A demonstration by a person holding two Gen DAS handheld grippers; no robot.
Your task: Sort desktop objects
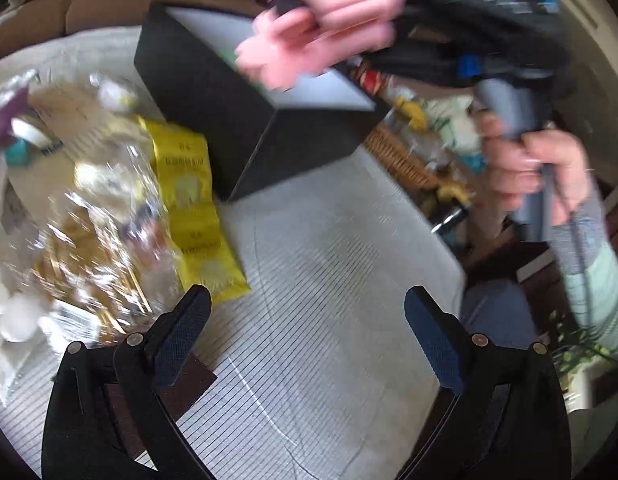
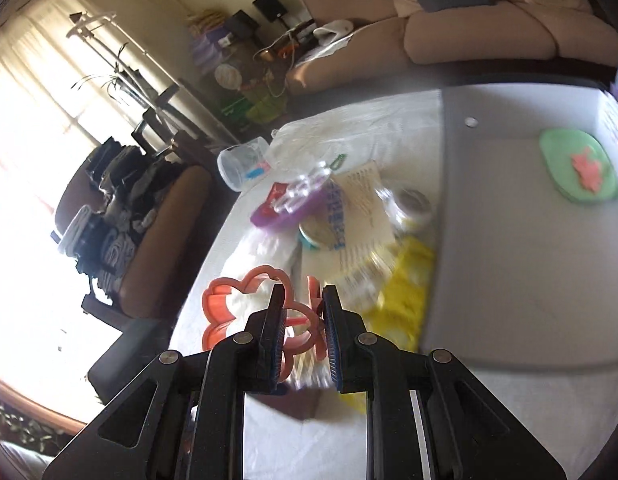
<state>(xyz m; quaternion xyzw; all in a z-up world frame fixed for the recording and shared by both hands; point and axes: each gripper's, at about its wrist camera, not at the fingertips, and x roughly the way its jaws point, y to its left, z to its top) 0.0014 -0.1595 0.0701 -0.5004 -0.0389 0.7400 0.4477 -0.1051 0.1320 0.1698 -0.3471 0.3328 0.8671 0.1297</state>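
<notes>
Two tools in use. My right tool (image 2: 300, 300) grips a pink flower cutter (image 2: 245, 304), black box (image 2: 509, 240) just right of it. My left tool (image 1: 307, 300) gapes wide, holding nothing.

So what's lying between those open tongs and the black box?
In the left wrist view, only bare striped tablecloth lies between the open left tongs and the black box; the yellow packets sit off to the side.

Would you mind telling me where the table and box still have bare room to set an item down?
The striped cloth lies bare ahead of the left claw, between the yellow packet and the table's right edge. The box floor is bare except for the green lid in its far corner. The pile of wrappers is crowded.
</notes>
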